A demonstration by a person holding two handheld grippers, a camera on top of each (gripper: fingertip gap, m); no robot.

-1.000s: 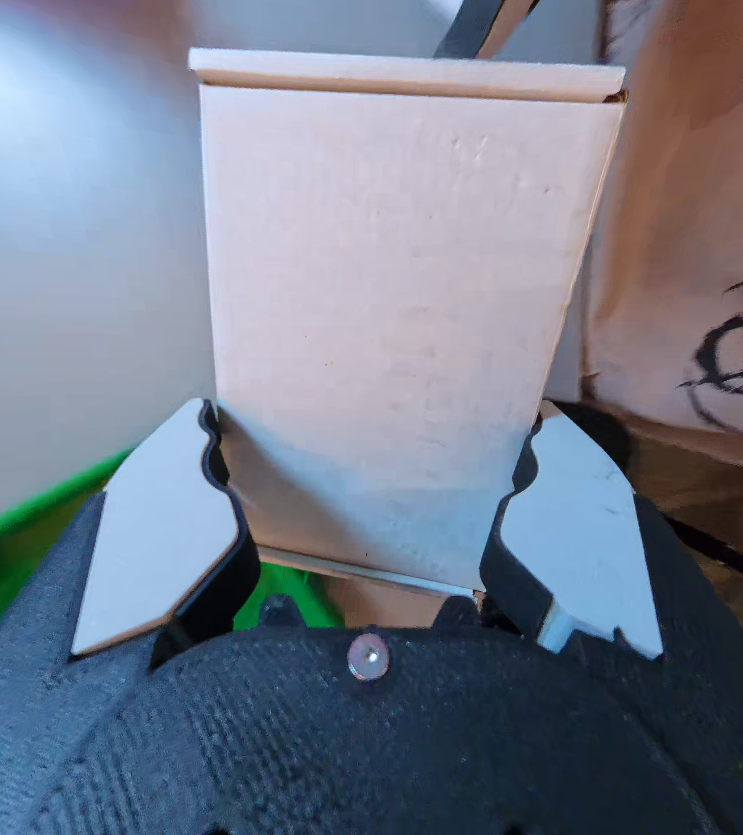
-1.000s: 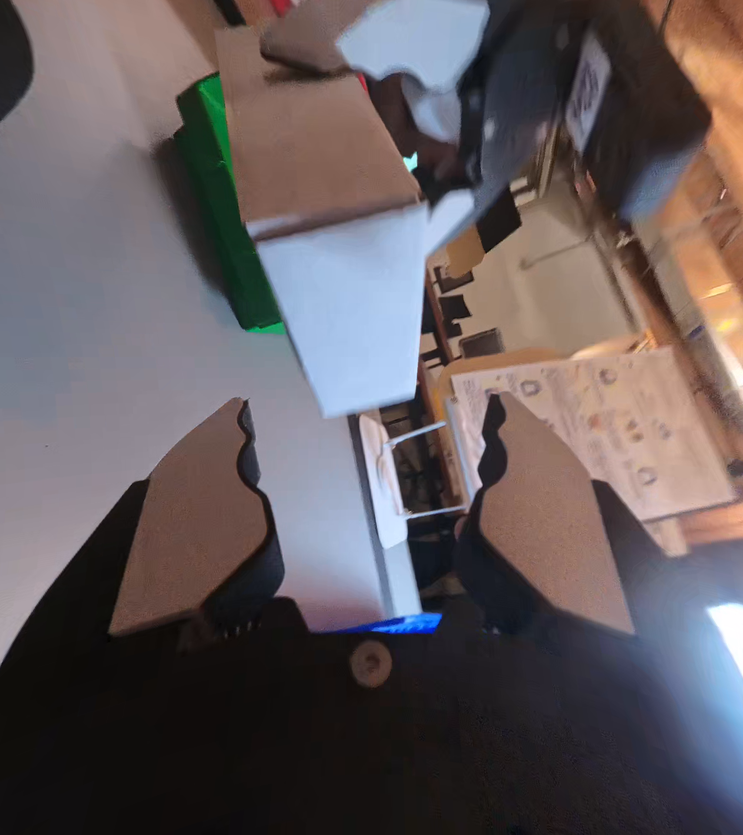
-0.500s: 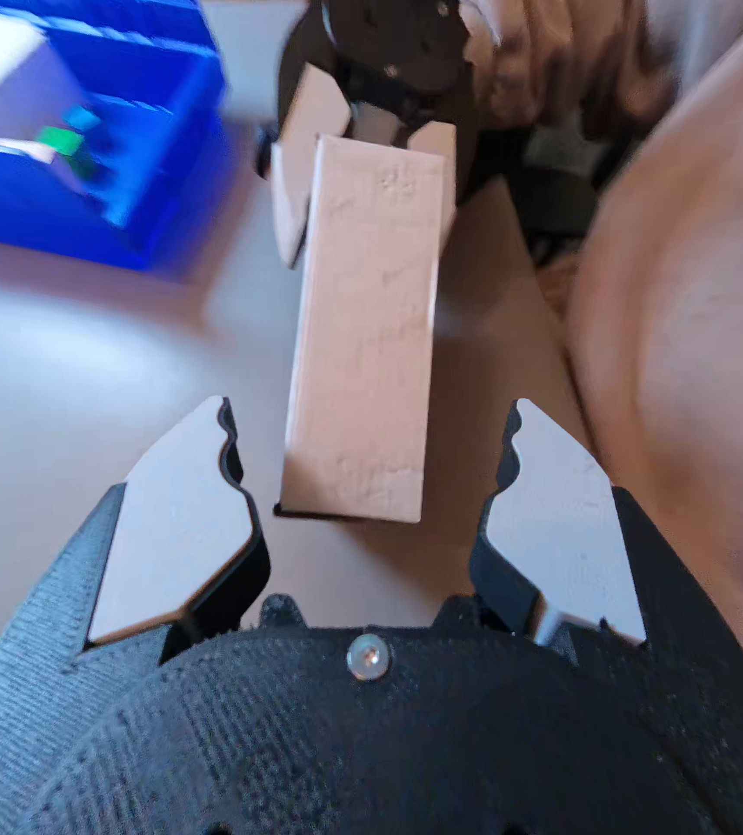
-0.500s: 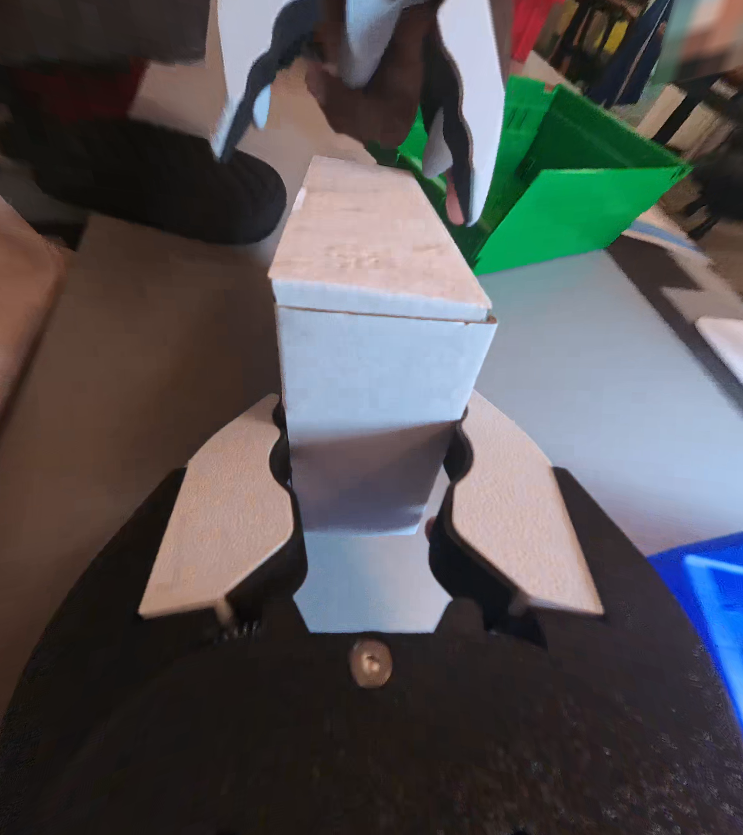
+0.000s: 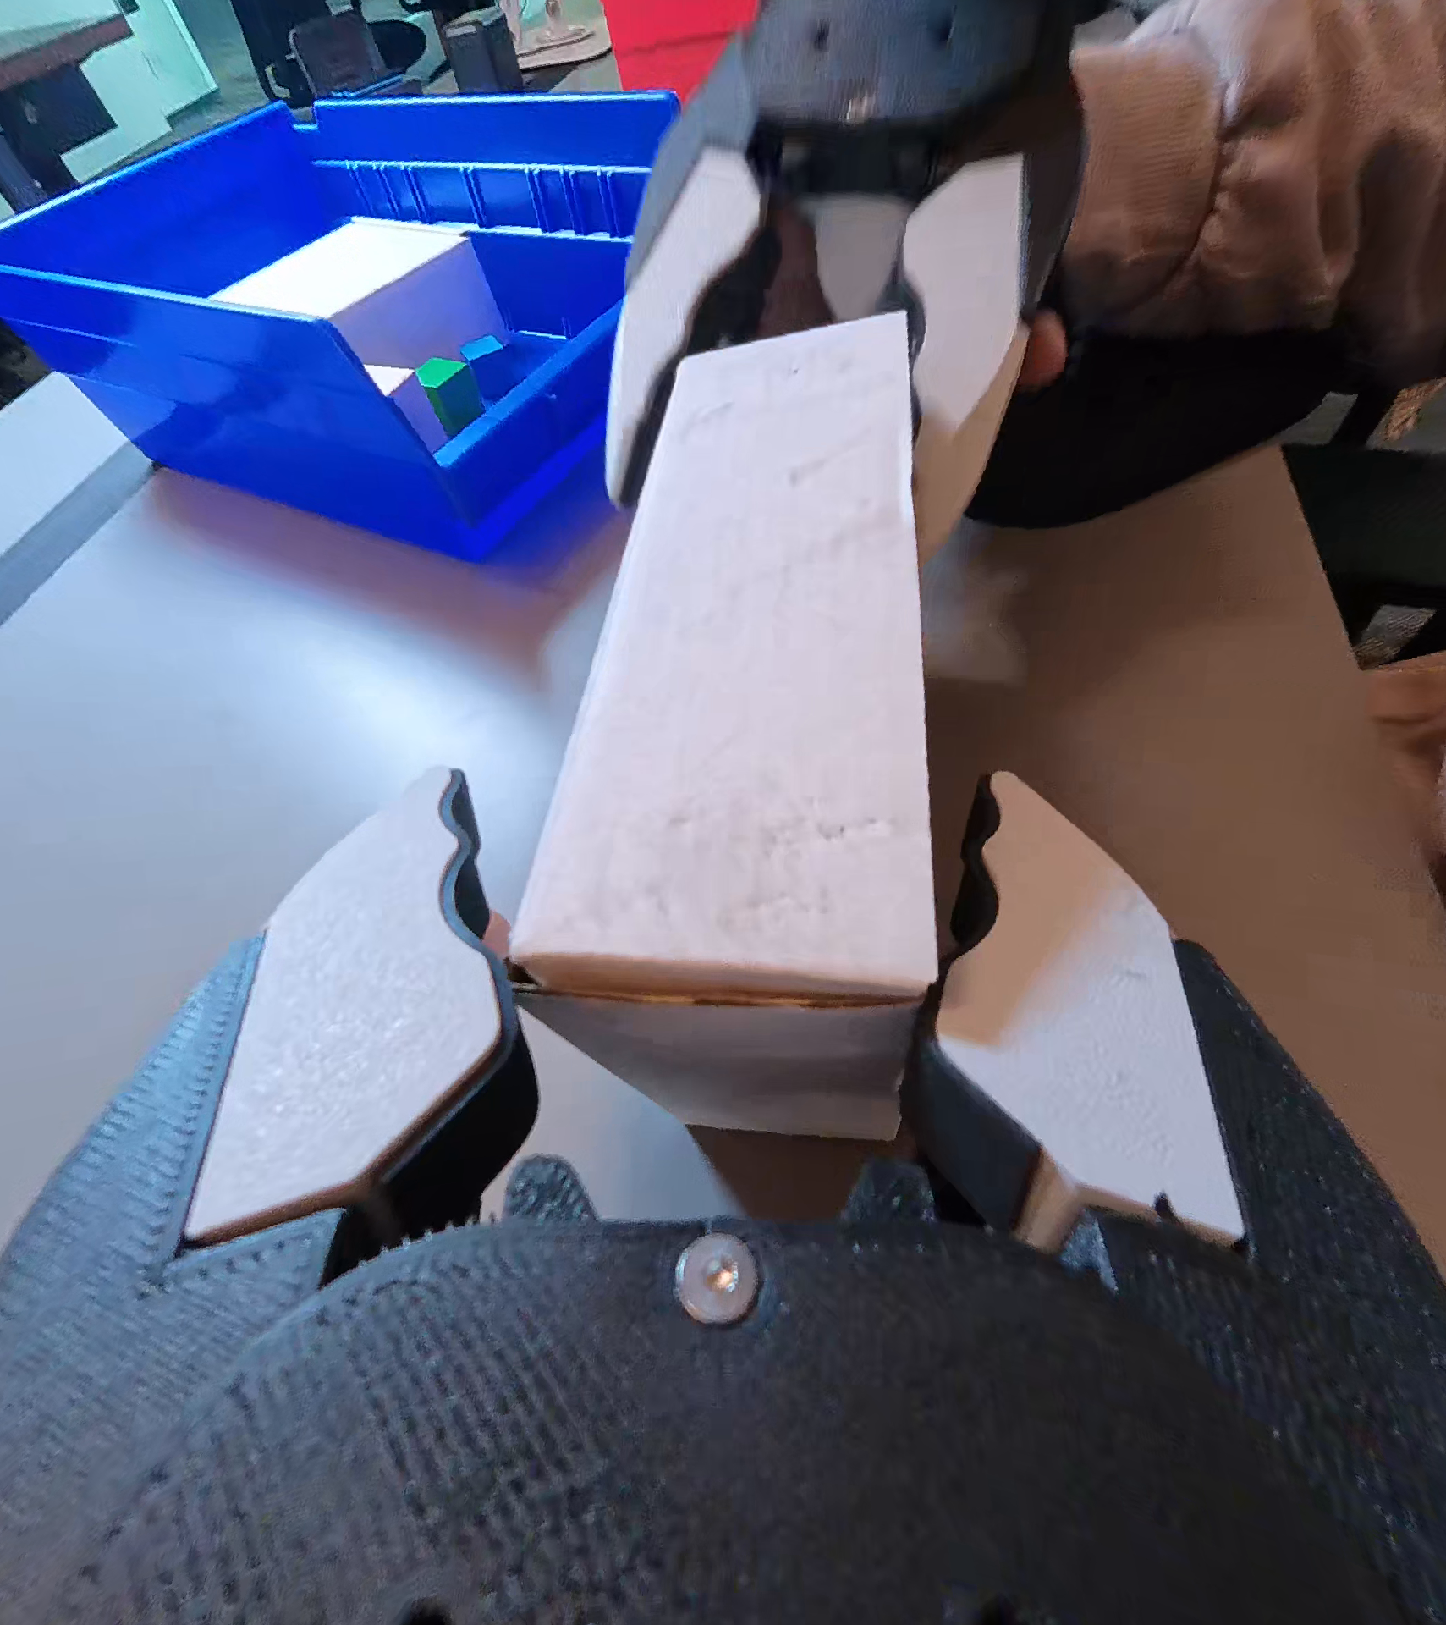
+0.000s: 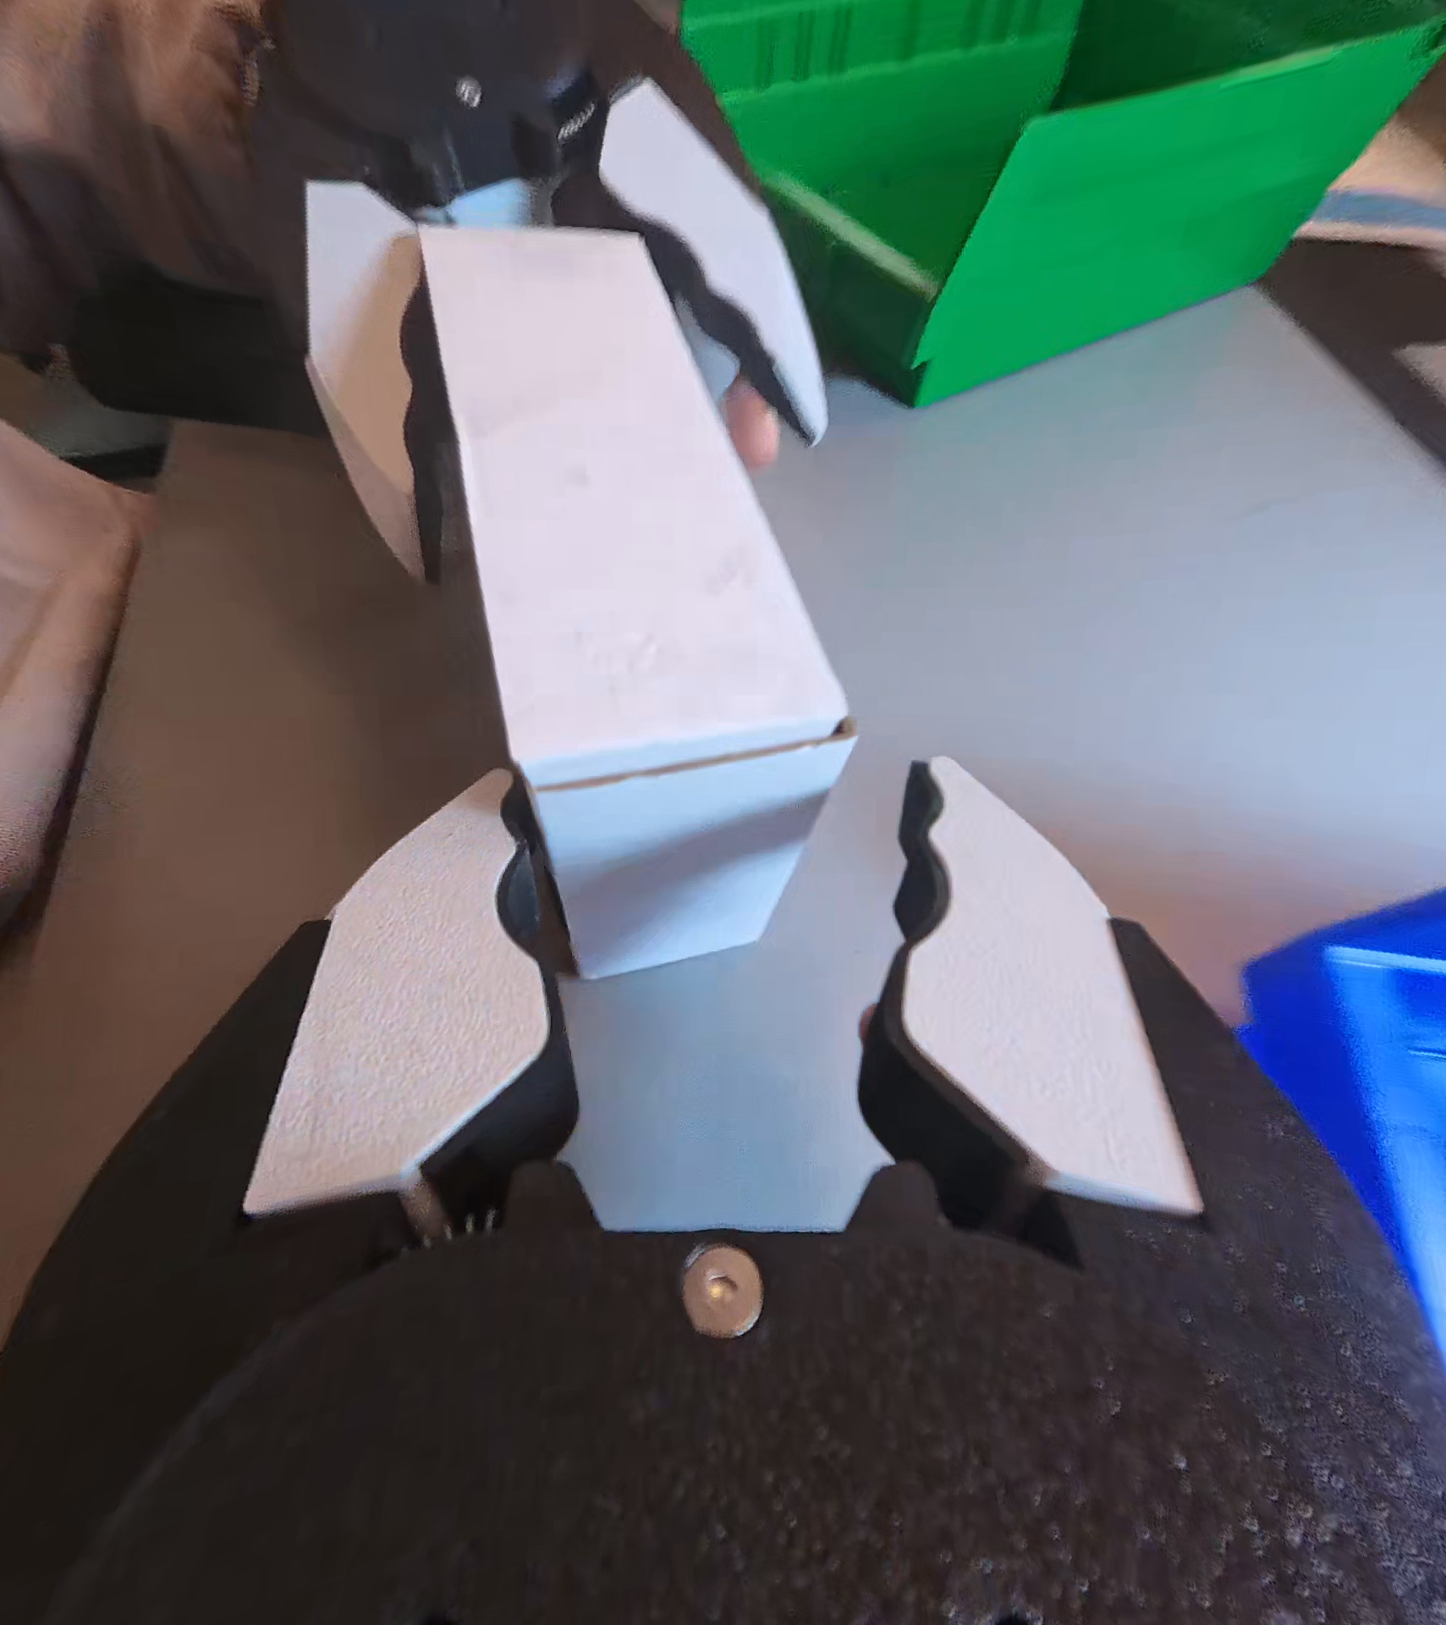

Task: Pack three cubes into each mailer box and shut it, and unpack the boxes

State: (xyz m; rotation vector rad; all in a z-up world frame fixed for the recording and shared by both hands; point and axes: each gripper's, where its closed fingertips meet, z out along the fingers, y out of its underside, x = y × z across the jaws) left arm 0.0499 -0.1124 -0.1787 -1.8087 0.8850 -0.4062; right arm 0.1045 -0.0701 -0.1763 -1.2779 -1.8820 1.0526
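Pale grey bench (image 5: 174,703) in soft daylight, dark chairs (image 5: 332,44) and a table (image 5: 25,44) behind (blurred), black chair (image 5: 1405,545) beside the bench's brown edge (image 5: 1185,791)

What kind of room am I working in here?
Probably an office or lab workspace, not a warehouse: a grey desk holds a blue plastic bin and a green bin, with dark chairs and other tables behind.

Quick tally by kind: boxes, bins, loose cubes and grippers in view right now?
Mailer boxes: 2, a closed box between the grippers and another box in the blue bin
Bins: 2, blue bin and green bin
Cubes: 2, green cube and blue cube
Hand-held grippers: 2, left hand-held gripper and right hand-held gripper
Total: 8
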